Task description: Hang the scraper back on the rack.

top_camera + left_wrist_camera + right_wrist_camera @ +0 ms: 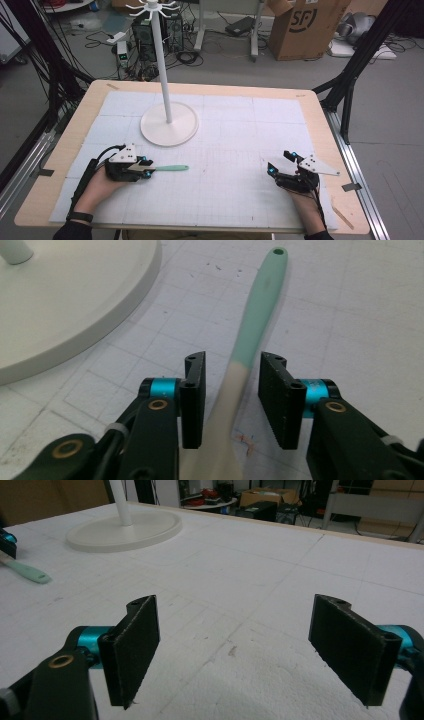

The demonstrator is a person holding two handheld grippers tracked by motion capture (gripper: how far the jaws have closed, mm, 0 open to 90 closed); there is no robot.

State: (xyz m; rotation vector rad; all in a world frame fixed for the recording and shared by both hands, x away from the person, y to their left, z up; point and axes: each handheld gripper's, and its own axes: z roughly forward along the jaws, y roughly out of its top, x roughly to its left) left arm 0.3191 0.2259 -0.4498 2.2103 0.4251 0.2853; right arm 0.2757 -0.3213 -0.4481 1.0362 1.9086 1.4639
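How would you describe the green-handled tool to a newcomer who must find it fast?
Start at the white stand with its round base, on the table's left half. Just in front lies the tool, between the left gripper's open jaws. It alone has a mint-green handle with a hole at the tip and a cream front.

My matt black jaws flank a smooth mint-and-cream plastic spatula [255,325] on the rough white foam mat [280,555]; the stand's base [75,305] looks satin-smooth.

I see my left gripper [232,400] with its jaws parted around the spatula [250,340], gaps on both sides; its mint handle points away, the white stand base [75,305] at upper left.
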